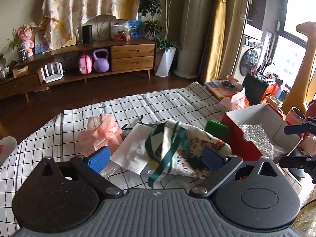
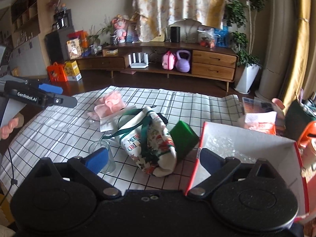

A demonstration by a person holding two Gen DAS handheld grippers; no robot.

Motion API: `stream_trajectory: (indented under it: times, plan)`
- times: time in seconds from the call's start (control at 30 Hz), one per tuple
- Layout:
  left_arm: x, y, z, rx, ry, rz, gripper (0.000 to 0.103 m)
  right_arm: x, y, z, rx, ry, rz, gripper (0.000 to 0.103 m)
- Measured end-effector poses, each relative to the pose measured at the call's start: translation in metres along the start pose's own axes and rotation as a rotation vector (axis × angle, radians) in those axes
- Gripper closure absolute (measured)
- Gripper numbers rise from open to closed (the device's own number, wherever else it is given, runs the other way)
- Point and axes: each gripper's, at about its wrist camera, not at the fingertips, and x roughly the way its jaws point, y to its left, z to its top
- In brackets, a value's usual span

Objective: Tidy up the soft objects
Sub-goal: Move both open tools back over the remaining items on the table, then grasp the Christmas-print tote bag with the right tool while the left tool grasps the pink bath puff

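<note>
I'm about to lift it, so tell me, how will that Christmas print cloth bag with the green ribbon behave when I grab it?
The Christmas bag will probably sag and fold, since it lies crumpled on the checked cloth. Its green ribbon trails loose and may dangle or snag. It looks light, though its contents are hidden.

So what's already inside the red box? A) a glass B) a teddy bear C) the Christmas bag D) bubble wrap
D: the red box holds only clear bubble wrap; the Christmas bag and the glass both sit outside it on the checked cloth.
</note>
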Motion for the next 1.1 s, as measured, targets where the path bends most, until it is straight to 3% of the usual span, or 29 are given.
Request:
stream_trajectory:
  times: [0.23,0.53,0.77,1.1]
  plan:
    - [0.033,0.046,-0.014,-0.050,0.010,0.027,0.003,0.049,0.014,0.009,-0.077,0.050,-0.004,0.014]
    - [0.092,0.087,0.000,-0.103,0.010,0.097,0.003,0.111,0.003,0.021,-0.117,0.115,-0.024,0.025]
    - [0.141,0.099,0.009,-0.132,0.032,0.122,0.003,0.151,-0.006,0.031,-0.138,0.151,-0.003,0.032]
    - [0.193,0.099,0.006,-0.130,0.070,0.171,0.003,0.186,0.003,0.026,-0.182,0.186,0.018,0.053]
